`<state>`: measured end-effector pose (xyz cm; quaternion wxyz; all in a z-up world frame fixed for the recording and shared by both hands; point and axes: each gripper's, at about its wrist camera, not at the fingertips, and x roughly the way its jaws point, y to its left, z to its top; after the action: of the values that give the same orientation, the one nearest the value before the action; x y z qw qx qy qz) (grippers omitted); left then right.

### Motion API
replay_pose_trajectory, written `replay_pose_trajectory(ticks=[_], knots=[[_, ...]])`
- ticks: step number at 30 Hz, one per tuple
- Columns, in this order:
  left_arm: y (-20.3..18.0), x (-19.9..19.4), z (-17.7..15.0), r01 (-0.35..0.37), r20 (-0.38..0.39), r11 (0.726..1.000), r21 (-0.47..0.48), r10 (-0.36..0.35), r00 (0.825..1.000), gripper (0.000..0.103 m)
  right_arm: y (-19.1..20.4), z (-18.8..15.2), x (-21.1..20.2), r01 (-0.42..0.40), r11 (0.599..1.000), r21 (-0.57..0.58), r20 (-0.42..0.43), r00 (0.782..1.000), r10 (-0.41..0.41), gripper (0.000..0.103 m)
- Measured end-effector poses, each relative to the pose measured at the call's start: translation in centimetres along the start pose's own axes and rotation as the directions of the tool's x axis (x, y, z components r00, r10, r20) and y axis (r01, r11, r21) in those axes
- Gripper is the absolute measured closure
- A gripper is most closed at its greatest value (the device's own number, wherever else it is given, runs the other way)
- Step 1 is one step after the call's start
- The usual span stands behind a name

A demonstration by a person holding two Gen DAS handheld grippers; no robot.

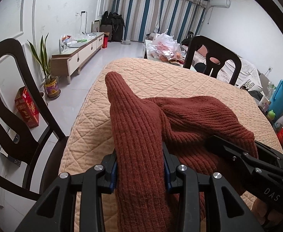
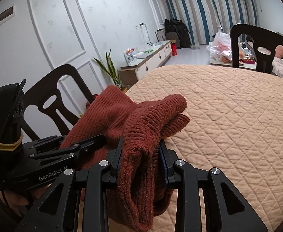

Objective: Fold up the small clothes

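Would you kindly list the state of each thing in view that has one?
Left gripper: shut on the sweater.
Right gripper: shut on the sweater.
Rust knit sweater: bunched, partly lifted off the quilted tablecloth.
Striped curtains: drawn shut.

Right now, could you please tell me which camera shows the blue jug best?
The left wrist view: the blue jug stands at its right edge among clutter beside the table. The right wrist view does not show it at all.
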<state>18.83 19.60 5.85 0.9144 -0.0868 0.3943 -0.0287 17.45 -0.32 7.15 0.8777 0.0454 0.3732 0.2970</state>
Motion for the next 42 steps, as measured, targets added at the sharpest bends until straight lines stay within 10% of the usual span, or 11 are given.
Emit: replay_pose_trajectory(ticks=[18,31,42], knots=[[0.7,1.3,-0.8,0.011,-0.064,1.000,-0.007,-0.011,0.998,0.055,-1.7,-1.2,1.8,-0.003,0.995,0.100,-0.100,0.995,0.013,0.071],[1.9,1.0,-1.4,-0.021,-0.089,0.999,-0.050,0.016,0.996,0.024,-2.2,-1.5,2.3,0.014,0.991,0.134,-0.134,0.991,0.004,0.065],[1.3,-2.6,-2.8,-0.100,-0.032,0.995,-0.029,0.099,0.995,0.015,-0.9,-2.1,0.6,0.082,0.995,0.062,-0.109,0.991,-0.075,0.043]])
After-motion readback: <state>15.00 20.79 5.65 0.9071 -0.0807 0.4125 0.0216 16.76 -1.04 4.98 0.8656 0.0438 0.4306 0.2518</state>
